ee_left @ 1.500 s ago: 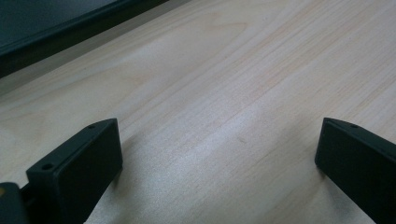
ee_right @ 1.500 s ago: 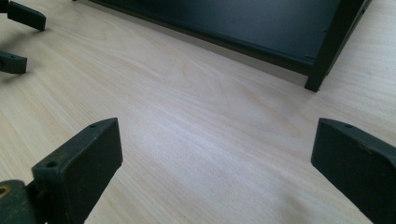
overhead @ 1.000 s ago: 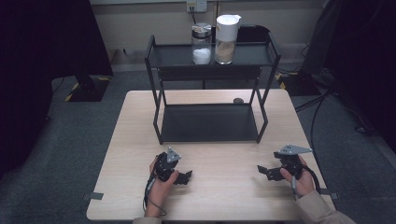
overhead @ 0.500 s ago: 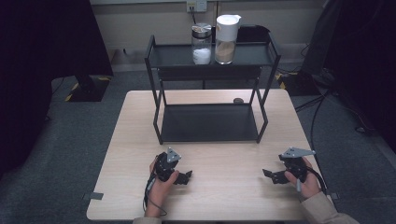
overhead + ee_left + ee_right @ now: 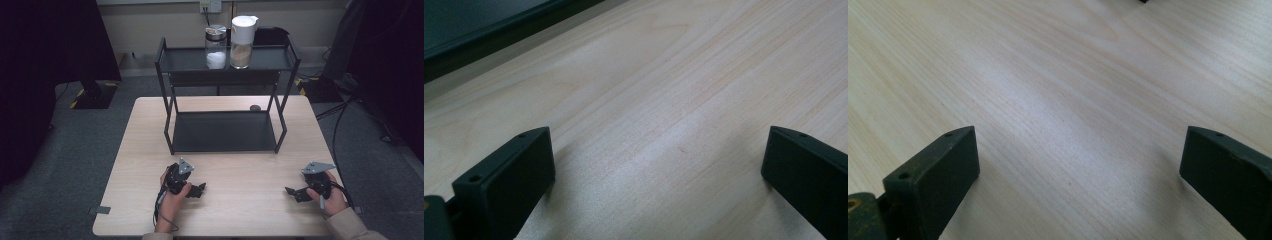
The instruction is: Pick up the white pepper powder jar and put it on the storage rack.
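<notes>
Both jaws of the left hand-held gripper (image 5: 196, 190) and right hand-held gripper (image 5: 295, 193) gape wide, empty, low over the tabletop (image 5: 240, 170). Two jars (image 5: 216, 47) (on the rack (image 5: 225, 80), well apart) could topple if a reach clips them.

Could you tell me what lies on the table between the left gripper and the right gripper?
Nothing: in the high view, the stretch of table between the left gripper and the right gripper is bare wood.
</notes>
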### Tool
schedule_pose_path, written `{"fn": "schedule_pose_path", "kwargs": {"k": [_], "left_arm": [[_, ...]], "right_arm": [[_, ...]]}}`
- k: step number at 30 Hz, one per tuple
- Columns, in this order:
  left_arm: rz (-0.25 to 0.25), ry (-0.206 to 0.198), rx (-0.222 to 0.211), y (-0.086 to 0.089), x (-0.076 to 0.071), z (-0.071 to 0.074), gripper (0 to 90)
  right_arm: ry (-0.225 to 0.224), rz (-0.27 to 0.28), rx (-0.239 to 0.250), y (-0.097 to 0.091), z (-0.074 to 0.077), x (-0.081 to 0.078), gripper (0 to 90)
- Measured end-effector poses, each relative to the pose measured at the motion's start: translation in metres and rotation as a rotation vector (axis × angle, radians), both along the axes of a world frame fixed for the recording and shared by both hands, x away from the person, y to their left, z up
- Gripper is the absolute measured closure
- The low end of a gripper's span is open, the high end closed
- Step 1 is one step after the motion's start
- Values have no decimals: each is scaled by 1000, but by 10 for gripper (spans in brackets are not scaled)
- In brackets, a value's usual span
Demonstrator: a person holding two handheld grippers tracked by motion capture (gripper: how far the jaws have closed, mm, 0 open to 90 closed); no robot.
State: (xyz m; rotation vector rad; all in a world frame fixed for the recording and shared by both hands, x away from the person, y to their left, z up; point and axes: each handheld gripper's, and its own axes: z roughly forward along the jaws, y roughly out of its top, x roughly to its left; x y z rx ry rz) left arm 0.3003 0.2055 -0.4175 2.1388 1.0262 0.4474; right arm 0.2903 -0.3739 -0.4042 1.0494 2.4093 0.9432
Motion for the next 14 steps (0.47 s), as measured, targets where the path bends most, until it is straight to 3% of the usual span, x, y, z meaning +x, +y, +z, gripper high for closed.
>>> {"fn": "schedule_pose_path", "kwargs": {"k": [4,7,14], "left_arm": [[0,0,0,0,0,0,0],[0,0,0,0,0,0,0],[1,1,0,0,0,0,0]], "right_arm": [[16,1,22,-6,-3,2,0],[-7,14,47,-13,-9,0,0],[-6,10,47,-13,-9,-2,0]]}}
